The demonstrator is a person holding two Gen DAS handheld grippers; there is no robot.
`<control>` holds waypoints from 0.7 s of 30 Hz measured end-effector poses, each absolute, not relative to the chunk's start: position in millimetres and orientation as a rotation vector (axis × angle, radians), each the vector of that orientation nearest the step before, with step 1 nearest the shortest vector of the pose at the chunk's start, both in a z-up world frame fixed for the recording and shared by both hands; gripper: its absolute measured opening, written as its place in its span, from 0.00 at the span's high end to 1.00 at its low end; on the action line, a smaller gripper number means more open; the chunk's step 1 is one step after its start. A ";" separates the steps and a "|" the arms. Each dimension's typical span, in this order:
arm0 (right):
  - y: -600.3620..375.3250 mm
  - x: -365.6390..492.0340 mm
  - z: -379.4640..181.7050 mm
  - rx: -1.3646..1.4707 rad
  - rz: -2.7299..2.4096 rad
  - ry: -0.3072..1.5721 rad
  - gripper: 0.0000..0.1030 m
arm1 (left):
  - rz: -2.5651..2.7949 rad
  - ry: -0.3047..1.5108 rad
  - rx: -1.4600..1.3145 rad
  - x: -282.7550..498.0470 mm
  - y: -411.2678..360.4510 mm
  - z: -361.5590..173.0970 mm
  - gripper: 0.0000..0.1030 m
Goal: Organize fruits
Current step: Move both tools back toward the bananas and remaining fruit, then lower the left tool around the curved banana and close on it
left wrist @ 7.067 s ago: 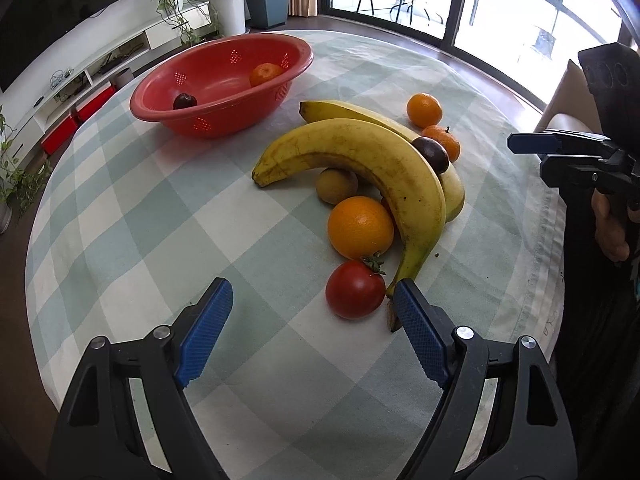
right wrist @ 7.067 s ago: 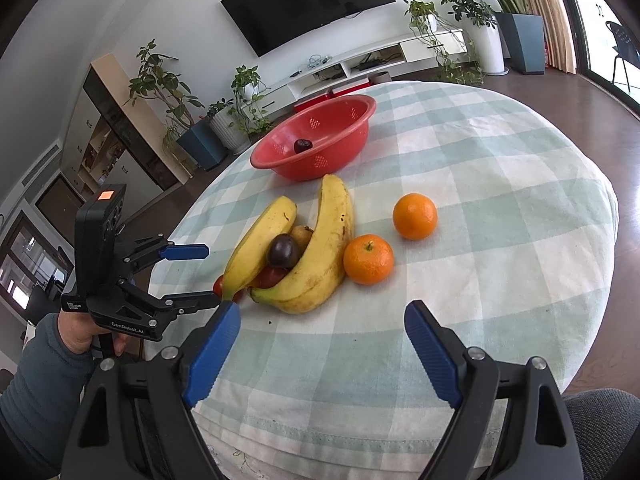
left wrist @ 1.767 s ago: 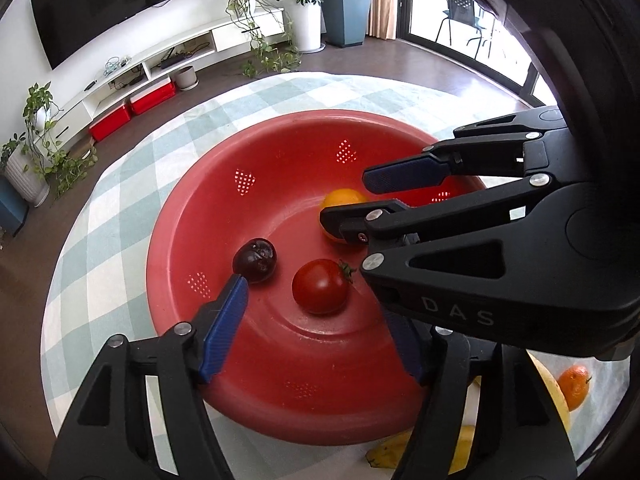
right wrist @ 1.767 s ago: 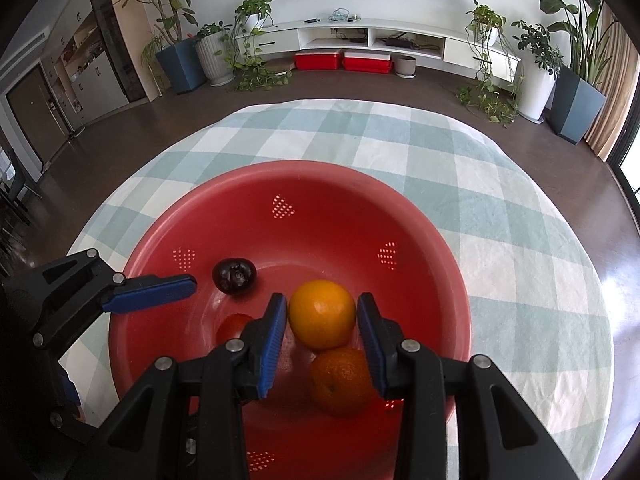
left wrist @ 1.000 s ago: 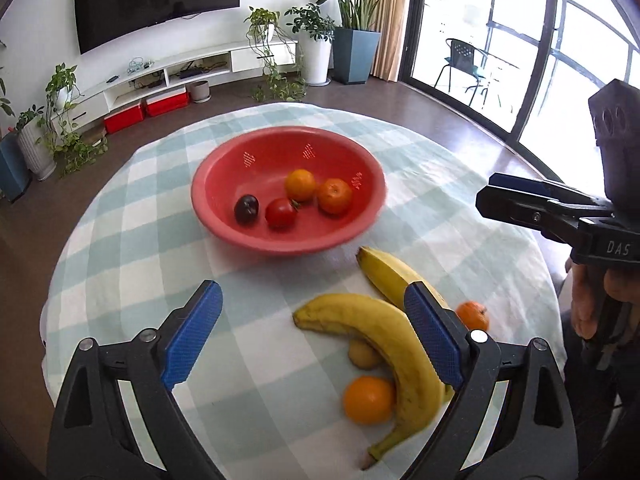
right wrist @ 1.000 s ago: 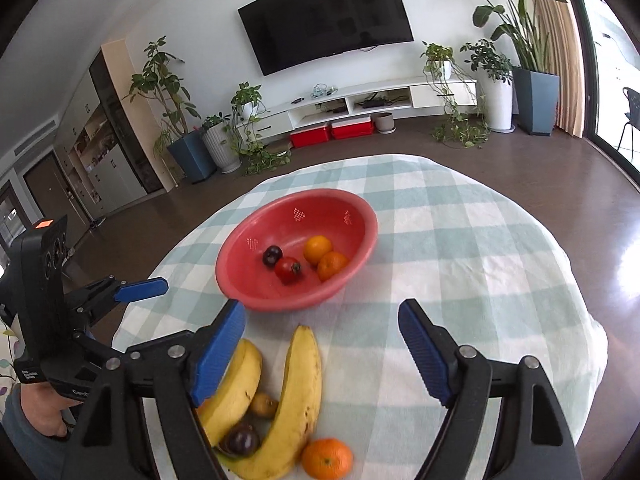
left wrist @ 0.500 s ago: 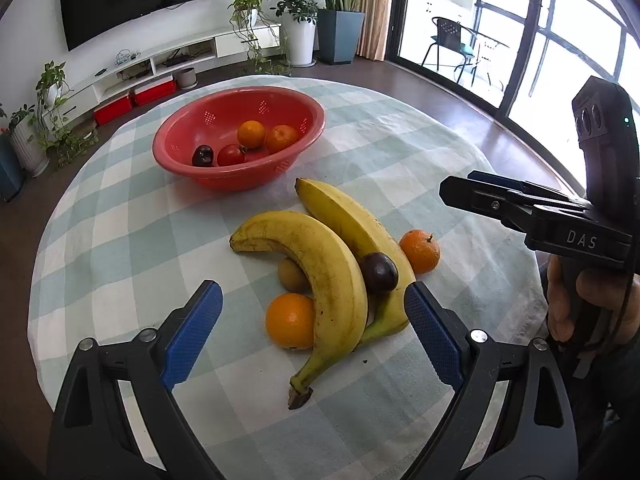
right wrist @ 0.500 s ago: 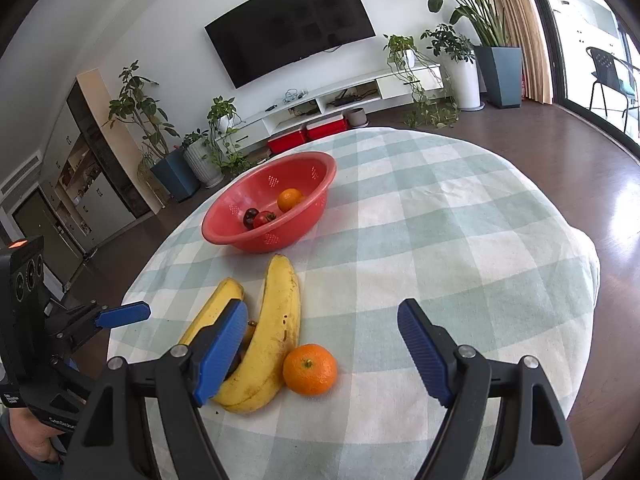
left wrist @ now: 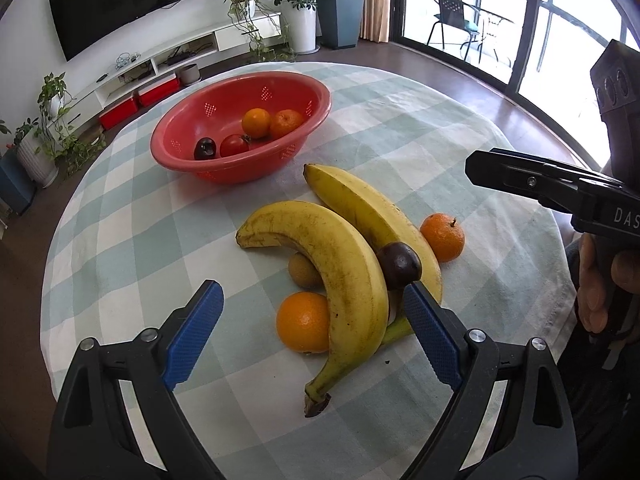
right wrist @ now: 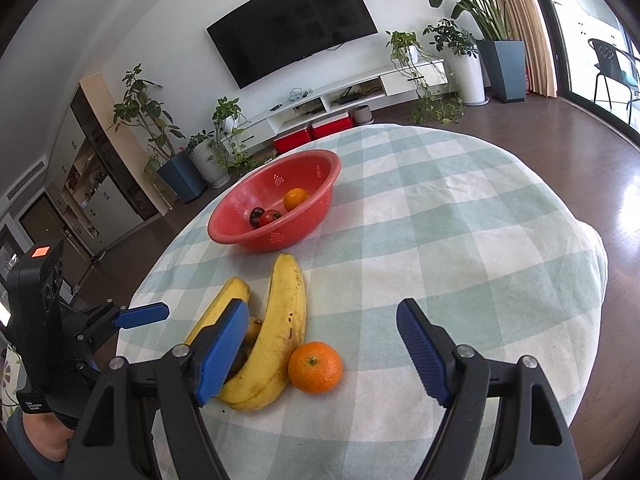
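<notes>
A red bowl (left wrist: 224,168) (right wrist: 304,236) at the table's far side holds two oranges (left wrist: 256,122), a tomato (left wrist: 234,145) and a dark plum (left wrist: 205,148). Two bananas (left wrist: 340,264) (right wrist: 286,320) lie in front of it with a loose orange (left wrist: 303,322), a kiwi (left wrist: 303,270), a dark passion fruit (left wrist: 399,266) and a tangerine (left wrist: 442,237) (right wrist: 315,367). My left gripper (left wrist: 314,340) is open and empty, hovering over the orange and the near banana. My right gripper (right wrist: 322,354) is open and empty, its jaws either side of the tangerine.
The round table has a green-and-white checked cloth (left wrist: 132,232) (right wrist: 460,248). Its edge curves close on all sides. A TV unit with potted plants (right wrist: 360,92) stands beyond, and glass doors (left wrist: 500,20) at the right.
Both grippers have come away from the bowl and down toward the fruit pile. The pile now looks closer in both views. No fruit has moved in the last second.
</notes>
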State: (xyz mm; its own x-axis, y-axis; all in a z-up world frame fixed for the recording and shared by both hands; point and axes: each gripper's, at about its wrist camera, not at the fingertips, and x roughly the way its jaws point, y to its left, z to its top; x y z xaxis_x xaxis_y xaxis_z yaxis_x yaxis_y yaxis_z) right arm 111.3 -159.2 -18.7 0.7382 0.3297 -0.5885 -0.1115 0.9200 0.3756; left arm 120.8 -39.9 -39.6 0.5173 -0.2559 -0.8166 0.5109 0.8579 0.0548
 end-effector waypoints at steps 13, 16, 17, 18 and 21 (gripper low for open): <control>-158.8 111.7 -19.5 0.336 0.247 0.699 0.23 | -0.466 0.952 0.396 132.9 -51.1 -39.2 0.36; -158.6 111.5 -20.1 0.335 0.248 0.701 0.23 | -0.456 0.957 0.423 136.9 -55.6 -38.2 0.36; -158.4 111.2 -19.9 0.333 0.249 0.699 0.23 | -0.454 0.960 0.436 139.1 -57.7 -38.0 0.36; -159.0 111.0 -20.0 0.333 0.249 0.698 0.23 | -0.453 0.969 0.451 142.1 -59.9 -38.4 0.36; -159.7 110.1 -20.5 0.338 0.250 0.699 0.23 | -0.458 0.990 0.483 152.8 -63.0 -38.8 0.35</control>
State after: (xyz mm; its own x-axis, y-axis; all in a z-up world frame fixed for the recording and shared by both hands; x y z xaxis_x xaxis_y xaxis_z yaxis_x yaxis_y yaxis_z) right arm 110.1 -159.7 -20.5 0.7393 0.3352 -0.5841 -0.1116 0.9163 0.3847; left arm 152.8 -63.0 -38.8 0.4729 -0.1446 -0.8692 0.5685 0.8037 0.1756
